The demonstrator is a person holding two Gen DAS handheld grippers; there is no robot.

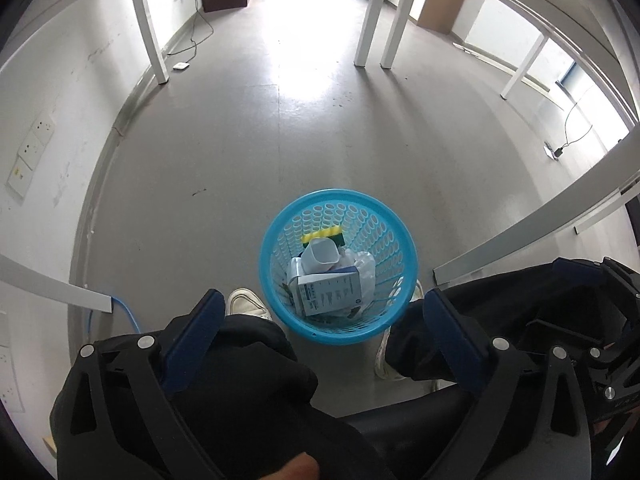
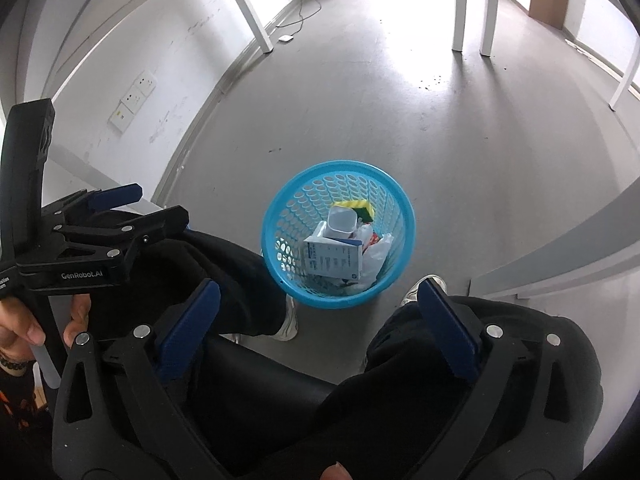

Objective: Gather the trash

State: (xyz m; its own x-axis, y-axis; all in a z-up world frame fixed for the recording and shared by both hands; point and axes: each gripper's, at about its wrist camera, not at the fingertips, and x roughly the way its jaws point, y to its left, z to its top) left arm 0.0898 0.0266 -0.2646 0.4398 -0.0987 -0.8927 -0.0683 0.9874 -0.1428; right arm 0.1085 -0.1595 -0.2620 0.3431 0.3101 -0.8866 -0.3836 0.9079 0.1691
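A blue perforated waste basket [image 1: 394, 240] stands on the grey floor between the seated person's feet; it also shows in the right wrist view [image 2: 288, 216]. Inside lie a white carton with blue print [image 1: 330, 292], a white cup [image 1: 320, 256], a yellow-green sponge [image 1: 324, 235] and crumpled plastic [image 1: 366, 266]. My left gripper [image 1: 322, 300] is open and empty, held above the knees with the basket below between its fingers. My right gripper [image 2: 318, 286] is open and empty, also above the basket. The left gripper's body shows in the right wrist view [image 2: 116, 216].
The person's black-trousered legs [image 1: 248, 364] and white shoes [image 1: 246, 304] flank the basket. White table legs [image 1: 370, 12] stand farther off. A blue cable [image 1: 128, 314] runs along the left wall. A charger and cord [image 1: 180, 66] lie on the floor.
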